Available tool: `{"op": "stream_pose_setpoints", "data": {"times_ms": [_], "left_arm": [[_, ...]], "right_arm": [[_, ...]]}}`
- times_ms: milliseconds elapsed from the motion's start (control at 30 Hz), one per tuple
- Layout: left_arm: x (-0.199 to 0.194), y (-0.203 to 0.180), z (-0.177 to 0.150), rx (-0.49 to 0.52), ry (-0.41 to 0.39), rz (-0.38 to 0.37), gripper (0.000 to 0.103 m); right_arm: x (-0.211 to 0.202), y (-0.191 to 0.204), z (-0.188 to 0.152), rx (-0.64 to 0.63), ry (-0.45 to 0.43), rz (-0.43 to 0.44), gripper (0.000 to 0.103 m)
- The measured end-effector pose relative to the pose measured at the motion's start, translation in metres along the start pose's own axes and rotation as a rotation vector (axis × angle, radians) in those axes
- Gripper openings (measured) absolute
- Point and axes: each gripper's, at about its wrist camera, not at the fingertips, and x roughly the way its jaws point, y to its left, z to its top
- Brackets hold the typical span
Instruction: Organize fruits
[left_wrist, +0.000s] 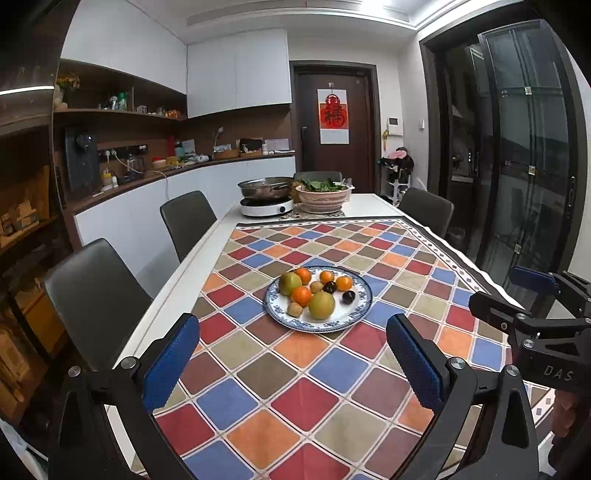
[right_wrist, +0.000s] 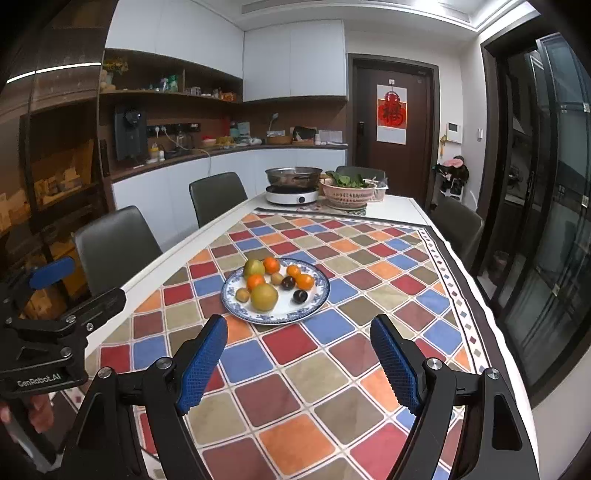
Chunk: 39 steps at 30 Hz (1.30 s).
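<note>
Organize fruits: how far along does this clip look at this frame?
Done: all the visible fruit sits on the blue-rimmed plate, including oranges, greenish pears, kiwis and dark plums. In hand: nothing; the left hand-held gripper and right hand-held gripper are open, short of the plate. Left: nothing obvious.

Soft, even indoor light falls from above; a recessed strip in the white ceiling (left_wrist: 295, 14) glows, and a bright line of glare crosses the dark wooden shelf unit (left_wrist: 26, 89). The dark glass sliding doors (left_wrist: 524, 147) carry faint reflections. Fisheye bending curves walls and door frames, the corners go black, and the focus stays fairly sharp.
</note>
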Motion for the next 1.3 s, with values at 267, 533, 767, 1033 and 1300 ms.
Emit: {"op": "stream_pose_setpoints", "data": {"times_ms": [267, 533, 767, 1033, 1300], "left_arm": [[-0.006, -0.003, -0.003, 0.002, -0.007, -0.006, 0.103], [-0.008, -0.004, -0.002, 0.011, -0.017, 0.002, 0.103], [-0.009, -0.003, -0.003, 0.009, -0.019, -0.002, 0.103], [-0.014, -0.002, -0.005, 0.021, -0.035, -0.008, 0.103], [-0.016, -0.001, -0.005, 0.013, -0.037, -0.003, 0.103]], "right_arm": [[-0.007, 0.002, -0.003, -0.006, -0.011, 0.007, 0.080], [-0.009, 0.001, -0.005, 0.000, -0.007, 0.008, 0.080], [-0.009, 0.001, -0.005, -0.003, -0.006, 0.002, 0.080], [-0.009, 0.000, -0.004, -0.001, 0.000, 0.008, 0.080], [-0.006, 0.000, -0.008, 0.002, 0.016, 0.013, 0.080]]}}
